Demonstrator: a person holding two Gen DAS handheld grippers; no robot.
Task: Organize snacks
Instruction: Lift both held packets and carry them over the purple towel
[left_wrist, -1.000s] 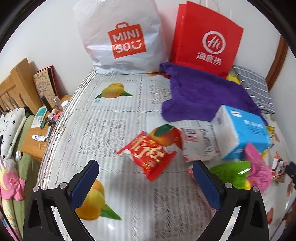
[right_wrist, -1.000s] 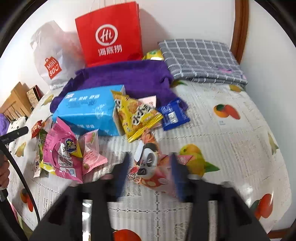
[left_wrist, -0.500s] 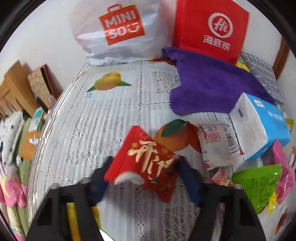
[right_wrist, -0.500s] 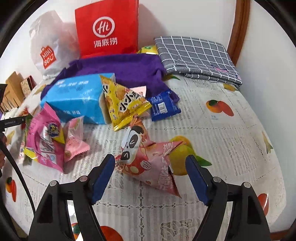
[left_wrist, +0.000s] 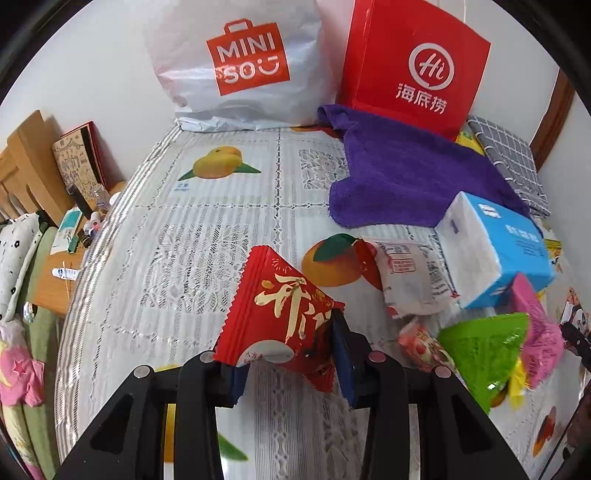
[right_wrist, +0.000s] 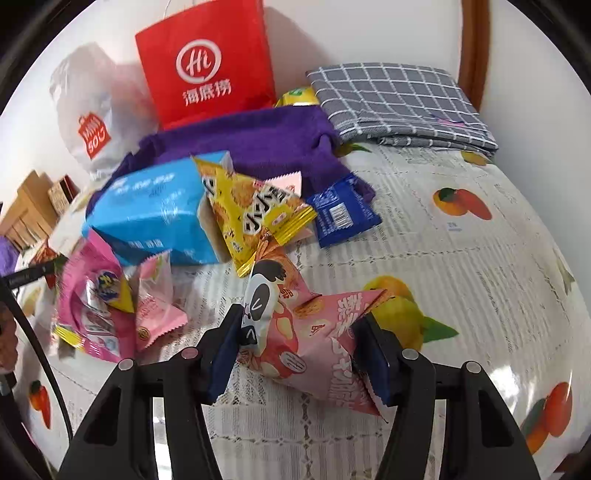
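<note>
Tablecloth (left_wrist: 207, 236): both grippers apparently closing on snacks.

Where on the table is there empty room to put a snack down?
The biggest bare patch is the tablecloth between the white MINISO bag, the purple towel and the red snack packet. Another is right of the blue wrapper, below the checked cloth. It's crowded around the blue tissue pack.
</note>
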